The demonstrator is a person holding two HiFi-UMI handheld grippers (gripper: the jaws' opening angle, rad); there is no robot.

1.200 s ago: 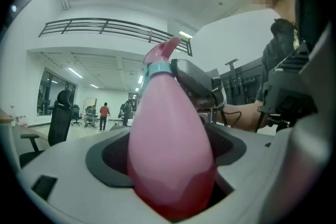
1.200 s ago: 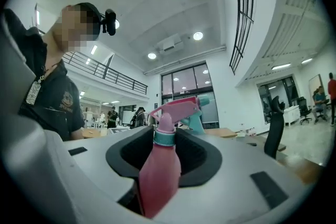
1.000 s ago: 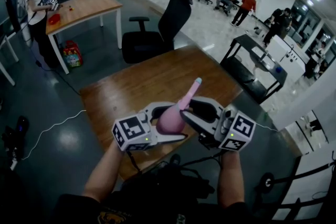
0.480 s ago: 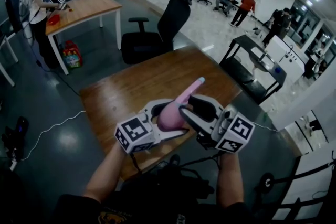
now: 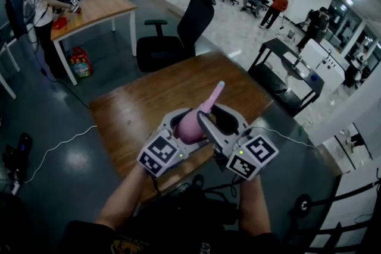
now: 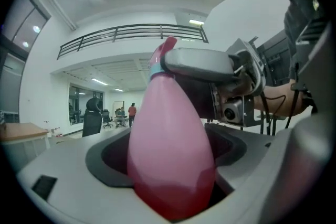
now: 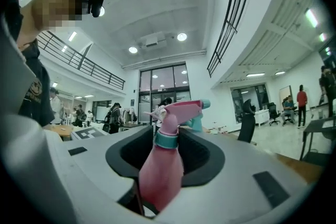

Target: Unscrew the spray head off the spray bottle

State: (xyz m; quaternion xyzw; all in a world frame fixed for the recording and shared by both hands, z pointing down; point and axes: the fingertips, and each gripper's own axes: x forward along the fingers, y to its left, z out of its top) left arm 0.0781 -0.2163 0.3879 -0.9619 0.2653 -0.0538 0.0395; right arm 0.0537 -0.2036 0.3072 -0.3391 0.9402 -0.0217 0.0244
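Left gripper (image 6: 167, 136): closed on the belly of the pink spray bottle (image 6: 170, 165), held above the table (image 5: 149, 104).
Right gripper (image 7: 165, 157): jaws wide, flanking the neck and teal collar (image 7: 167, 139); no pad seen pressing.
Technique: probably clamp the collar or spray head (image 7: 181, 108), then twist while the left gripper pins the body.
Obscured: collar hidden in the head view; how loose the thread is cannot be told.

Left gripper (image 5: 186, 132) and right gripper (image 5: 211, 113) swung inward, so their marker cubes sit closer together now, and the pink spray bottle (image 5: 191, 123) got carried slightly farther over the table.
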